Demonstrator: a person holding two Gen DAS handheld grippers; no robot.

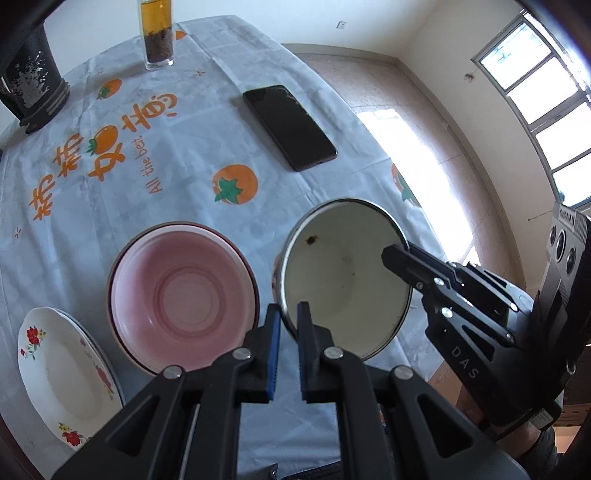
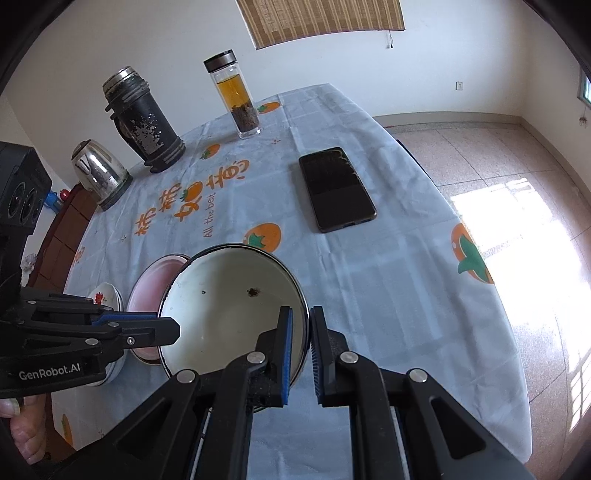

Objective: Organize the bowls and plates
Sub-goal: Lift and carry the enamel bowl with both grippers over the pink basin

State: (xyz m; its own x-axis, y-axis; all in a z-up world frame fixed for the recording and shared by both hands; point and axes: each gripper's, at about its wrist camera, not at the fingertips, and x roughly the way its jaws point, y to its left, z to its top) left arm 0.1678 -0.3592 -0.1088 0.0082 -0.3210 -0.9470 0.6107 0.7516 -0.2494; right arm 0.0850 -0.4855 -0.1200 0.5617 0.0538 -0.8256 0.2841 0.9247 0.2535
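tea bottle top cut off; flowered plate mostly hidden.

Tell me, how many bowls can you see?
2. The white enamel bowl is held by its rim between both grippers, above the tablecloth. The pink bowl sits to its left; another may be nested beneath it.

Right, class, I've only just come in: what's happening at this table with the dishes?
A person holds a gripper in each hand. The left gripper and right gripper both pinch the rim of a white enamel bowl, tilted above the tablecloth. Beside it sit a pink bowl and a flowered plate.
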